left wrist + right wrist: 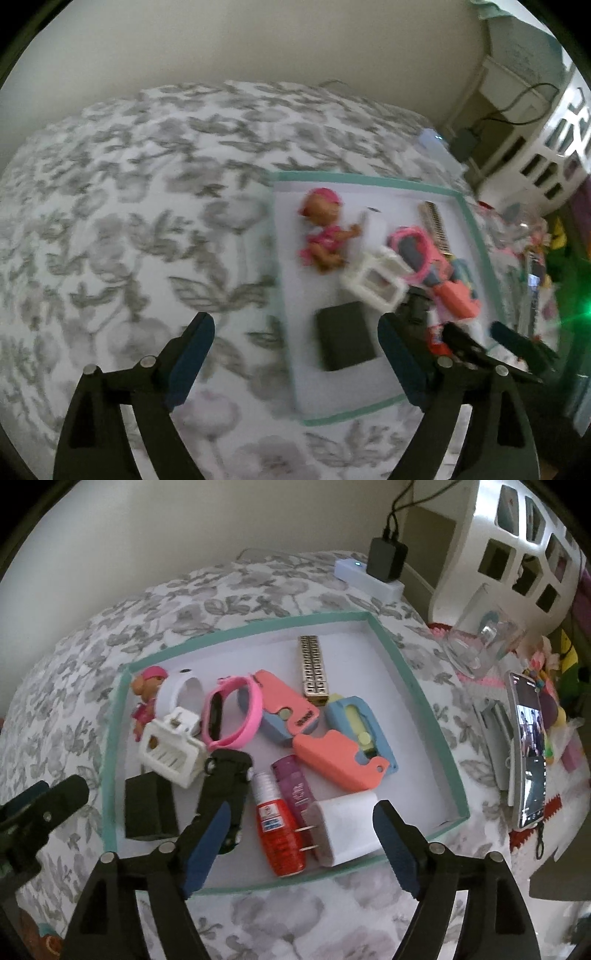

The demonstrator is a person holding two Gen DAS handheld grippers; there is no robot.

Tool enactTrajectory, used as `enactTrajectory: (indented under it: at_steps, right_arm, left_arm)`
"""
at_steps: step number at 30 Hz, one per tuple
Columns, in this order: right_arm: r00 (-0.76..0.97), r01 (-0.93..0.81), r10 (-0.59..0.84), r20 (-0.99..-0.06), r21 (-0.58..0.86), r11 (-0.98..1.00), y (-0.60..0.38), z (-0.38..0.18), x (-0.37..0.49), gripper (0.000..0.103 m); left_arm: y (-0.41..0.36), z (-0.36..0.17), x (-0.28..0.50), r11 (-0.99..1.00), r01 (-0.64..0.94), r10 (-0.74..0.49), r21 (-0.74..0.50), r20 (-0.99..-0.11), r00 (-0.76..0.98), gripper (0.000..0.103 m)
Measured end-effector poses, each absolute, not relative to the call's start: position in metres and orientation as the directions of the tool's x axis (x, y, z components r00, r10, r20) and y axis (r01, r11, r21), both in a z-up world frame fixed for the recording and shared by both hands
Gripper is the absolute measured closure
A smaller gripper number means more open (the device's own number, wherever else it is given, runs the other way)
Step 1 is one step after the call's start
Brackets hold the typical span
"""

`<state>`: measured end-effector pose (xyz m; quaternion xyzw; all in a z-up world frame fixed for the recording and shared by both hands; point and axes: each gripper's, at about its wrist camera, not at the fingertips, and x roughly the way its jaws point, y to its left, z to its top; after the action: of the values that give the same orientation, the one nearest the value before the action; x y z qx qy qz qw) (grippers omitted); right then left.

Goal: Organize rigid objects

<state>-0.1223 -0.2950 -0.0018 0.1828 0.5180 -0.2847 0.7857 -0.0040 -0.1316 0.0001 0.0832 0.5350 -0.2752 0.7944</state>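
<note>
Floral grey-and-white bedding covered the bed (92,657), with a pale wall behind and a white cut-out bed frame (517,554) off to the side. On the bedding lay a shallow white box lid with a teal rim (424,701), and nearly everything rigid already sat inside it: 2 coral-and-blue cases (332,764), a pink watch band (236,716), a white hair claw (170,753), a black cube (147,808), a white plug adapter (347,823), a gold bar (314,668), a red bottle (280,830), a purple tube (295,782), a black multitool (227,779) and a small pink-capped doll (325,232). Outside it, a phone (528,753) and a glass (484,642) stood on a cluttered side area; whether they belonged to the job I could not tell. The left hand-held gripper (295,354) hung over the bedding at the lid's edge, jaws apart and empty. The right hand-held gripper (299,845) hung over the lid's near side, jaws apart, the adapter and bottle below but ungripped. Gathering looked largely finished; tidying the jumble seemed left.
</note>
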Motion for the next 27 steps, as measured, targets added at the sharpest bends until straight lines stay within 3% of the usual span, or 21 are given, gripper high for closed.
enactTrajectory:
  at_steps: [3, 6, 27]
  right_arm:
    - [0.316, 0.630, -0.247, -0.916, 0.008, 0.777, -0.287, 0.000, -0.122, 0.016]
    - [0.332, 0.628, -0.245, -0.911, 0.019, 0.778, -0.279, 0.003, -0.123, 0.003]
    - [0.403, 0.578, -0.266, -0.875, 0.018, 0.816, -0.236, 0.026, -0.133, 0.000]
  left_arm:
    - [-0.119, 0.000, -0.002, 0.856, 0.505, -0.305, -0.108, -0.895, 0.325, 0.012]
    - [-0.107, 0.001, -0.001, 0.871, 0.487, -0.263, -0.055, -0.891, 0.370, 0.001]
    - [-0.061, 0.020, -0.019, 0.897, 0.442, -0.190, 0.027, -0.877, 0.441, 0.000]
